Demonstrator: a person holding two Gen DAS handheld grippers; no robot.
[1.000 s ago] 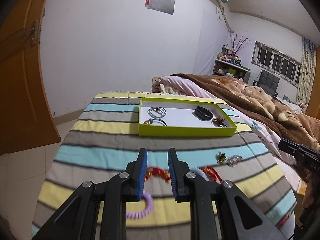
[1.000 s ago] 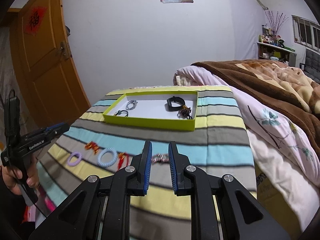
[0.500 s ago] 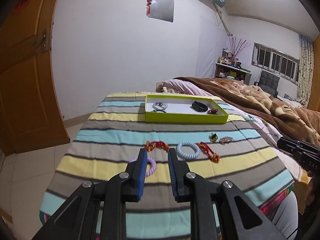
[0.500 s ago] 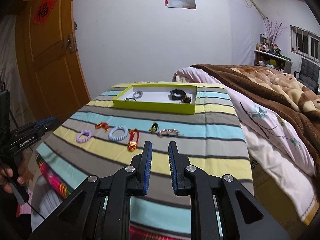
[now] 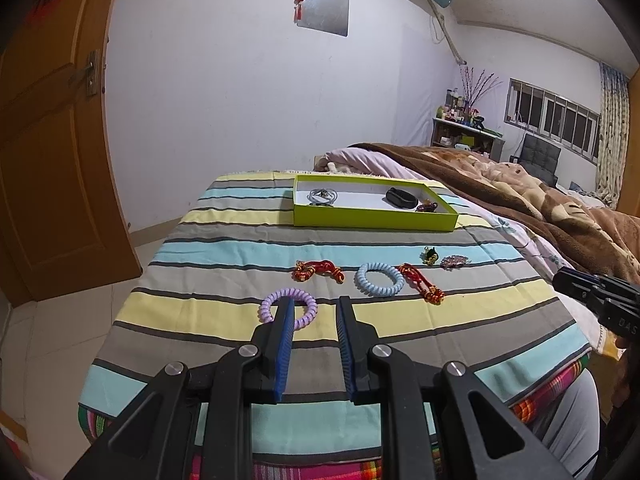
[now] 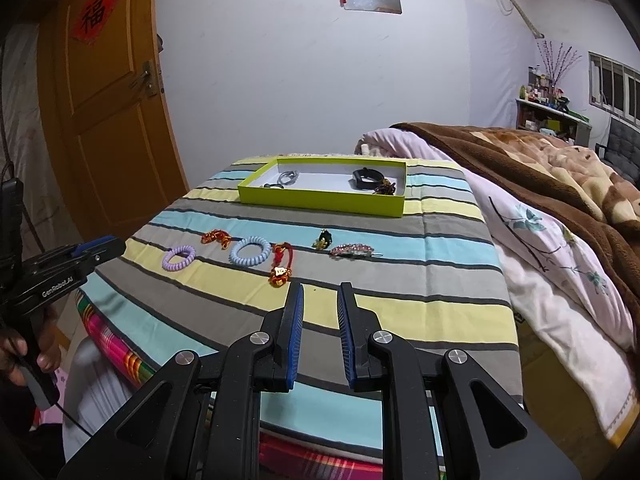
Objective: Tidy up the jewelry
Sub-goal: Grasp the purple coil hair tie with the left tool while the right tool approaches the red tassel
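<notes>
Gaping empty: left tool, right tool.

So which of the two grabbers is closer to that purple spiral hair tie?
Left. The left gripper sits just behind the purple hair tie, one of its fingers overlapping the ring in view. The right gripper is off to the tie's right, beyond the red charm.

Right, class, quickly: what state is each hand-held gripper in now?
Left hand-held gripper: open, holding nothing.
Right hand-held gripper: open, holding nothing.
</notes>
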